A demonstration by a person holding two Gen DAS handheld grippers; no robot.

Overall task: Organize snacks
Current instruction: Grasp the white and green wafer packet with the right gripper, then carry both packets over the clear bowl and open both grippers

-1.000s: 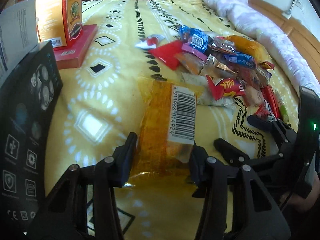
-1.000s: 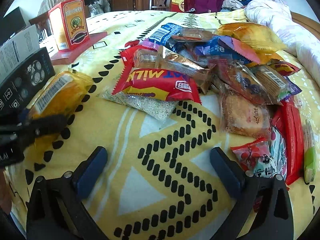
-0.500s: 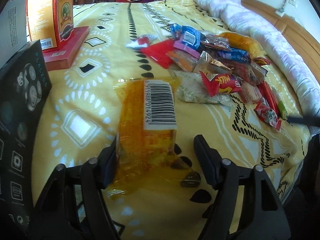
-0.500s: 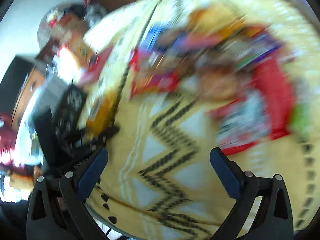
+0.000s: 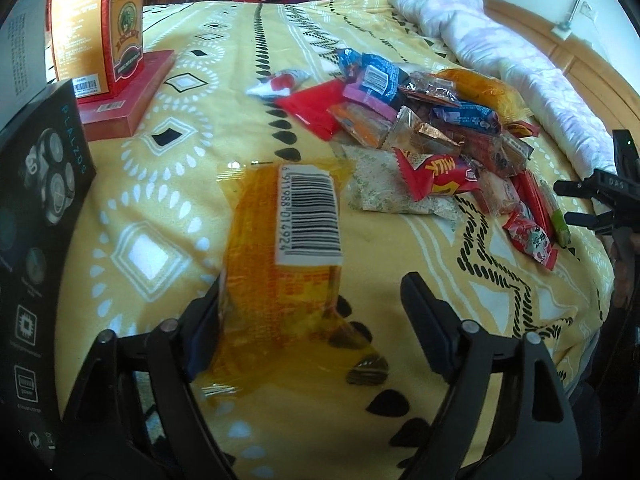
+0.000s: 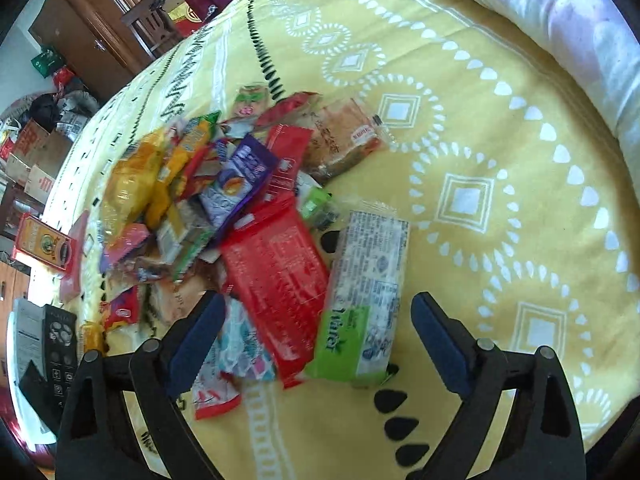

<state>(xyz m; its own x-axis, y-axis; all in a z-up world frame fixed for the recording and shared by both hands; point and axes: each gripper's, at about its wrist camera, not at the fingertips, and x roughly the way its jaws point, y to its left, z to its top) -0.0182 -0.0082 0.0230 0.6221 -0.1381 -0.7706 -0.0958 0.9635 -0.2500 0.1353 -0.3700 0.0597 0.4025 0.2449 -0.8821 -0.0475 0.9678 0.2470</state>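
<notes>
Snacks lie heaped in a loose pile [image 5: 436, 120] on the yellow patterned bedspread [image 5: 208, 92], and I take that pile as my landmark. On the near-left side of the pile, apart from it, lies the orange packet [image 5: 280, 264] with its barcode label facing up. My left gripper [image 5: 312, 304] sits over the packet's near end; its jaws have just been opening, the left pad is touching or right beside the wrapper's edge, and the right pad stands clear of it, so the packet is released and resting on the bedspread. Left of the pile, well apart, a red and orange carton [image 5: 100, 28] stands upright on a flat red box [image 5: 128, 96], with a black product box [image 5: 36, 216] nearer me.

My right gripper [image 6: 318, 320] hovers over the near edge of the pile as its own camera sees it, jaws spread wide though they have just closed a little, gripping nothing. Between the pads I see a red flat packet [image 6: 276, 280] and a green and white wafer packet [image 6: 368, 276] lying side by side, neither touched by the pads. Beyond the pile, a pale rolled quilt [image 6: 540, 12] runs along the bed's far side.
</notes>
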